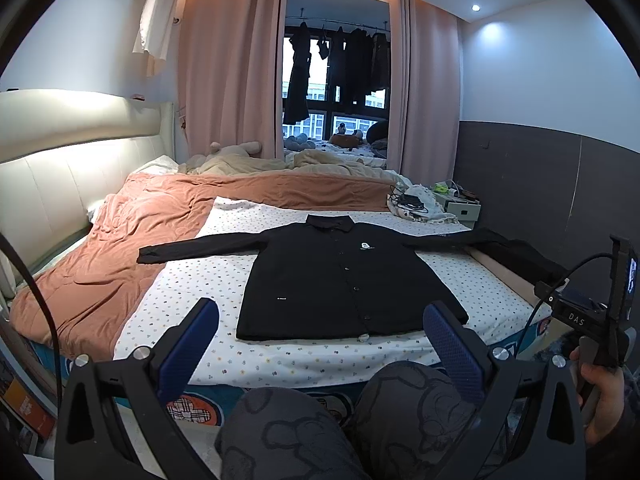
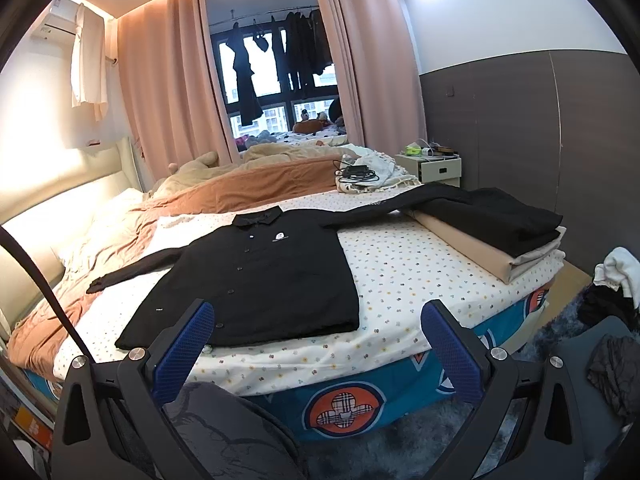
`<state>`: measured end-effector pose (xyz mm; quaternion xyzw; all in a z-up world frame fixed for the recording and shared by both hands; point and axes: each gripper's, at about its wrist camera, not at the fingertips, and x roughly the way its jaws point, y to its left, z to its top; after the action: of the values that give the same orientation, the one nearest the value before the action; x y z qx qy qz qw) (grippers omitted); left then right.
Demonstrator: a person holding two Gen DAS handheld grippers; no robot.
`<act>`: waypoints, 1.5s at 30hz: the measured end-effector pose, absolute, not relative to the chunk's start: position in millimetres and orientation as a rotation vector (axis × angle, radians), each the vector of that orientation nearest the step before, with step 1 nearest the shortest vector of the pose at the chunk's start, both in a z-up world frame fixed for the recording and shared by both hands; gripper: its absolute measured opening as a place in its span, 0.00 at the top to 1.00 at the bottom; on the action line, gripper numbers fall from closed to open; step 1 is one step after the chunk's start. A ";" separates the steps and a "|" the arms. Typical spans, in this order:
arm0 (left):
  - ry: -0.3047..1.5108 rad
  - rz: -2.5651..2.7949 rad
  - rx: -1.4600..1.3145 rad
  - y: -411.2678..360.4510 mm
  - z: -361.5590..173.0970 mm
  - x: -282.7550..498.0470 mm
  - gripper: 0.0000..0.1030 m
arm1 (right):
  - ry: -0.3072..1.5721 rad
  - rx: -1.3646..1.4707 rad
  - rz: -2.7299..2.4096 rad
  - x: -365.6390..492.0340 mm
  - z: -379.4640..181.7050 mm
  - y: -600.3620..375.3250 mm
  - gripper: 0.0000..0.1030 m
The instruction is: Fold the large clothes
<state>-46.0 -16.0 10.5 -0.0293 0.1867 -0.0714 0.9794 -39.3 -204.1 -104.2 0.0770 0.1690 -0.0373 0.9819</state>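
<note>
Jacket in black lies flat and face up on the dotted sheet of the bed, buttoned, collar toward the window, hem running parallel to the bed's near edge and set back a little from it. Your left gripper hangs short of that near edge with its blue fingers spread wide and holding nothing; your right gripper does the same, fingers apart and empty, just in front of the hem's right half. One sleeve stretches out left onto the orange quilt; the other reaches right, and its cuff end rests against the folded stack of black and beige cloth at the bed's right edge. Bare sheet lies open around the jacket's body on both sides, wider on the right up to that stack. Your knees sit below the fingers, close to the bed's side.
</note>
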 end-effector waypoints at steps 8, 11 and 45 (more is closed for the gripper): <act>0.381 -0.144 -0.045 -21.0 6.5 -46.3 0.00 | 0.336 0.146 -0.066 -41.0 -106.9 -210.8 0.00; 0.379 -0.140 -0.043 -21.7 6.8 -48.1 0.00 | 0.329 0.155 -0.067 -41.4 -107.2 -211.3 0.00; 0.420 -0.069 -0.091 12.8 9.3 12.6 0.00 | 0.362 0.153 -0.009 37.4 -99.2 -191.4 0.00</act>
<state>12.6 12.8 9.3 -0.0454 0.2082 -0.0342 0.9764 37.4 -191.4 -99.2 0.0760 0.1796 -0.0047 0.9808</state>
